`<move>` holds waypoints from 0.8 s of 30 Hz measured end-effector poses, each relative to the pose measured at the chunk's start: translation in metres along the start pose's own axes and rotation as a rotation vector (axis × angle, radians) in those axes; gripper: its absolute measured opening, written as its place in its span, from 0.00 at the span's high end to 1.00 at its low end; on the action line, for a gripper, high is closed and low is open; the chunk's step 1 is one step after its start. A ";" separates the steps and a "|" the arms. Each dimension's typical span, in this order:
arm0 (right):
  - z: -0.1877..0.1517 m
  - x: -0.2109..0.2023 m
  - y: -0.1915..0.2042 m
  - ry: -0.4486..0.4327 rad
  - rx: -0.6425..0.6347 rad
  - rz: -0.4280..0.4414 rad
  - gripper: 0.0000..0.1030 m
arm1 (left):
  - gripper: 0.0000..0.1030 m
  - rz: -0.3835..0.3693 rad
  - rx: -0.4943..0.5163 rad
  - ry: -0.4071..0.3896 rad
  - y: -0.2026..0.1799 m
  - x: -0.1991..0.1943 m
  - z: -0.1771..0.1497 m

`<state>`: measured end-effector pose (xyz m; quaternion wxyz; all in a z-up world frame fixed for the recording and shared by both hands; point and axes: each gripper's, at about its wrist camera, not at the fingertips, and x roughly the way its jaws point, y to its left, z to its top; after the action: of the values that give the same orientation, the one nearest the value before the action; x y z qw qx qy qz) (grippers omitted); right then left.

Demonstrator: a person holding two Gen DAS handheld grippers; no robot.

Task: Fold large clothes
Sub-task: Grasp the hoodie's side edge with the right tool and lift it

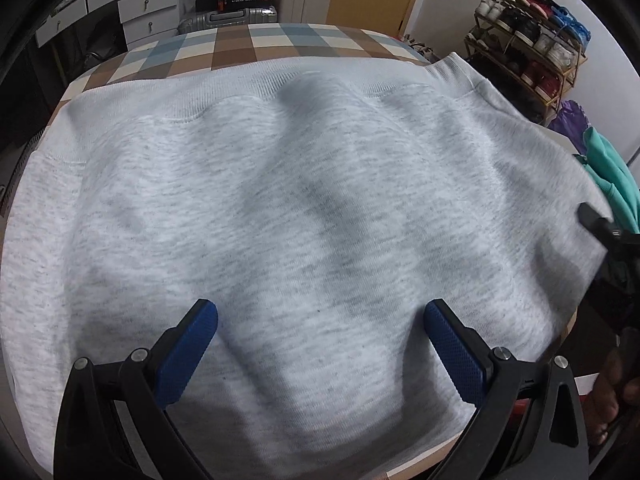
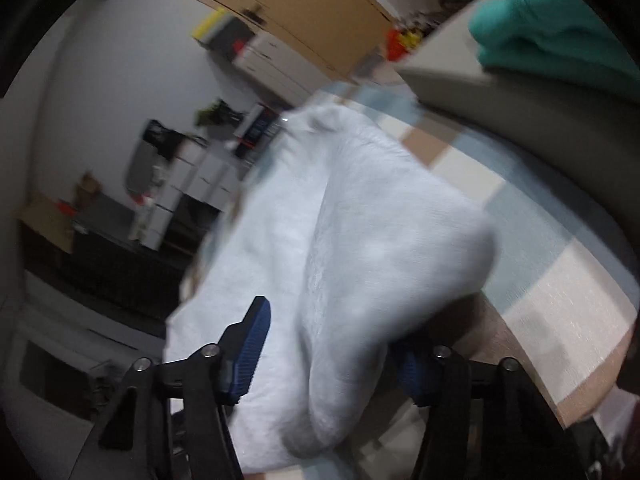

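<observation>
My right gripper is the one at the shirt's edge.

The gray sweatshirt (image 1: 304, 216) lies flat and wide under my left gripper (image 1: 320, 344), which hangs wide open above it, holding nothing. My right gripper (image 2: 332, 356) has a thick fold of the same shirt between its fingers, running straight ahead of it; the picture is blurry, so I cannot tell if it pinches. The checked cloth (image 2: 560, 292) lies beside that fold.
</observation>
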<state>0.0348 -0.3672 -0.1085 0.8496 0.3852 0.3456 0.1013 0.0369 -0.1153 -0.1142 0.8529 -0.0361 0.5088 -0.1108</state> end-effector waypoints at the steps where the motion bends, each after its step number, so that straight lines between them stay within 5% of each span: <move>1: -0.001 -0.001 0.005 0.001 -0.025 0.045 0.45 | 0.02 0.003 0.002 0.000 -0.001 0.000 0.000; 4: -0.003 0.008 0.015 0.020 -0.081 0.046 0.41 | 0.02 0.007 0.005 0.000 -0.003 0.001 0.001; 10: -0.004 0.040 -0.021 0.135 0.109 -0.101 0.37 | 0.02 0.006 0.019 0.001 -0.005 0.001 0.001; 15: 0.002 0.052 -0.009 0.120 0.020 -0.180 0.37 | 0.02 0.006 0.024 0.003 -0.005 0.003 0.003; 16: 0.005 0.055 -0.009 0.119 0.026 -0.175 0.38 | 0.02 0.007 0.026 0.002 -0.005 0.003 0.003; 19: 0.010 0.055 -0.012 0.104 0.028 -0.155 0.69 | 0.02 0.001 0.022 -0.009 -0.004 0.003 0.003; 24: 0.009 0.045 0.010 0.085 -0.225 -0.182 0.75 | 0.02 -0.004 0.046 -0.007 -0.009 0.006 0.004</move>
<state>0.0754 -0.3459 -0.1198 0.8776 0.2499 0.4014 0.0781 0.0419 -0.1251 -0.1154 0.8551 -0.0181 0.5030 -0.1242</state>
